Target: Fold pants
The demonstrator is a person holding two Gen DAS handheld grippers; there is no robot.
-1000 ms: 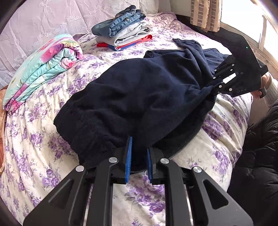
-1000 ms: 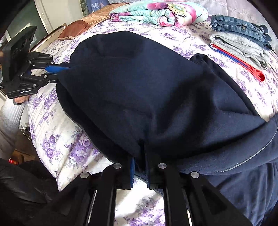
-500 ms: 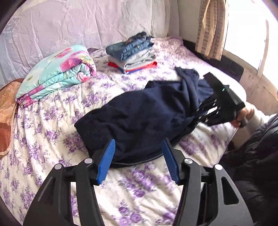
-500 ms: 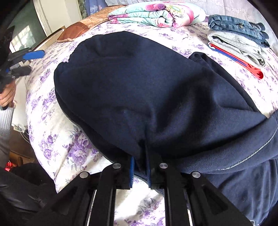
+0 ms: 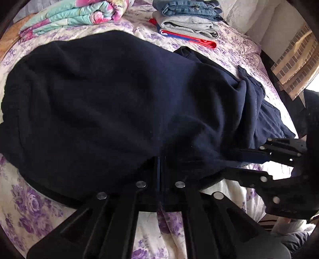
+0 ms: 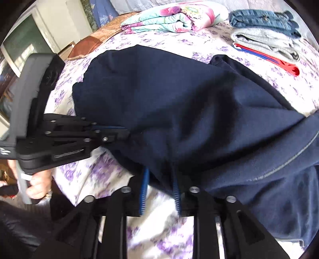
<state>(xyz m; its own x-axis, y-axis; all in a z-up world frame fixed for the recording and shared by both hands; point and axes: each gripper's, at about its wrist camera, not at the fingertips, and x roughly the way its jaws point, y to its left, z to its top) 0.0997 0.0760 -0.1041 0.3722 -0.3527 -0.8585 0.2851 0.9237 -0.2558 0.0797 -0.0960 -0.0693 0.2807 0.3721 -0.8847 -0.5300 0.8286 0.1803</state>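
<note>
The bed [image 5: 235, 45], covered with a white sheet with purple flowers, fills both views. On it lie the pants [image 5: 111, 111], dark navy and of thick soft cloth, folded over into a wide rounded heap that takes the whole middle of the left wrist view, from the left edge to the right. In the right wrist view the pants [image 6: 179, 111] spread from the centre to the lower right corner, where a thin light seam runs across a flatter part.

At the top of the left wrist view lies a folded quilt [image 5: 75, 14] in pink and turquoise at the upper left, and a stack of folded clothes [image 5: 189, 20], jeans on grey on red, at the upper centre.

The left gripper [image 5: 161, 165] is at the lower centre, at the near edge of the heap. Its jaws are pressed together and they seem to pinch the hem of the cloth, though this part is very dark. In the right wrist view the left gripper [image 6: 121, 132] comes in from the left and its tip is at the left edge of the pants.

The right gripper [image 6: 160, 185] is at the lower centre of its view. Its jaws are opening, and a fold of the pants hangs loose between the blue pads [image 6: 144, 191].
</note>
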